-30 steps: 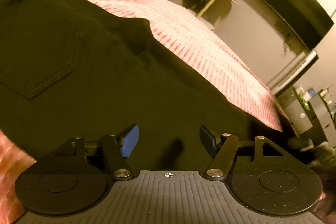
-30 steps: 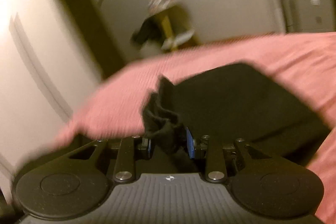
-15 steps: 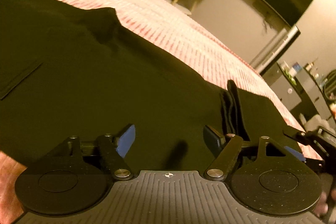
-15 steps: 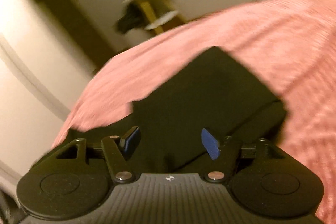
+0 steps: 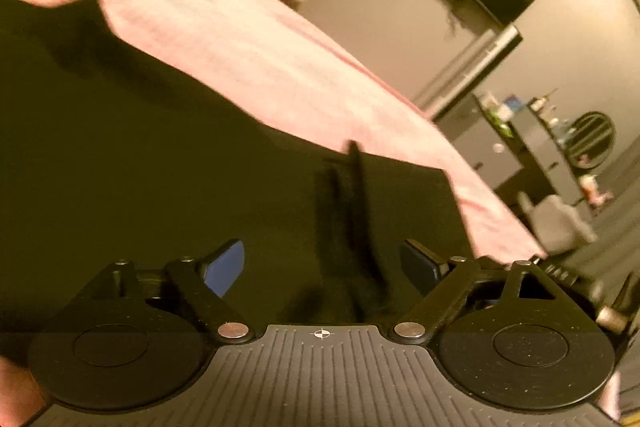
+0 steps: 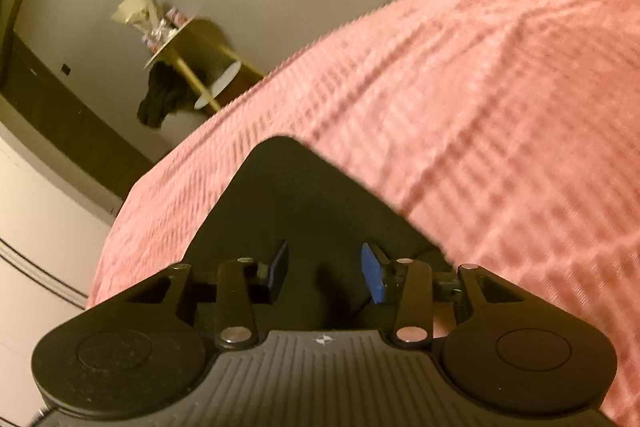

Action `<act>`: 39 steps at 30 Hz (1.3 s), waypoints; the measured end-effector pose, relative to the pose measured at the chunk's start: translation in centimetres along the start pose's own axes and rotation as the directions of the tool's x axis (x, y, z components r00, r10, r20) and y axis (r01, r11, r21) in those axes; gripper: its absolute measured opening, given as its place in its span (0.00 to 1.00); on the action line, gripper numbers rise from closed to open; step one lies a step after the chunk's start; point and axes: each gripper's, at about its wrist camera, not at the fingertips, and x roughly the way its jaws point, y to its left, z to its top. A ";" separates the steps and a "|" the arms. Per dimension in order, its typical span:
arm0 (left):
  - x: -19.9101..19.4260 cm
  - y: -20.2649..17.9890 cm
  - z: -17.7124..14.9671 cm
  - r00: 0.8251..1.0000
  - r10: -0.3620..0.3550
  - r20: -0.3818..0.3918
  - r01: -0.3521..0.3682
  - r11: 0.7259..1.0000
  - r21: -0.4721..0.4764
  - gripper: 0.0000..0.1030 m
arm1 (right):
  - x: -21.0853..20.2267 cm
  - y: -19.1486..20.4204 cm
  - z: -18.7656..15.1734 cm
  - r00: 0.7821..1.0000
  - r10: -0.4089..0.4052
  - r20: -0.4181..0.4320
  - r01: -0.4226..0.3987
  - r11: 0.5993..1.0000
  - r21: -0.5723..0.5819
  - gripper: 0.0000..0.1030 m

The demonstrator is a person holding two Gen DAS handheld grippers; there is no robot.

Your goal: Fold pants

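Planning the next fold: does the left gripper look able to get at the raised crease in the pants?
Probably yes. The left gripper has just been opening, nothing between its pads, and the raised crease lies just ahead, unobstructed.

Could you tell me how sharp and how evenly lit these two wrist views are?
Left wrist view: warm, dim light; the pink ribbed bedspread is smeared by motion blur and the black pants show almost no detail. Right wrist view: same orange cast, blur on the bedspread weave, the round wooden side table soft; fisheye bends the walls in both.
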 end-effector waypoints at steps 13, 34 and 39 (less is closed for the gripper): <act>10.1 0.6 0.6 0.981 -0.105 -0.163 0.051 0.951 -0.306 0.32 | 2.0 -0.8 0.1 0.996 0.078 -0.033 -0.076 0.996 0.044 0.55; -3.5 7.7 0.4 0.981 0.196 -0.009 -0.196 0.976 -0.091 0.20 | 3.8 6.2 -2.9 0.945 0.117 -0.306 -0.208 0.936 -0.282 0.26; -3.3 9.1 0.4 0.985 0.167 0.038 -0.159 0.973 -0.168 0.35 | 2.1 5.5 -1.9 0.963 0.195 -0.188 -0.233 0.950 -0.209 0.28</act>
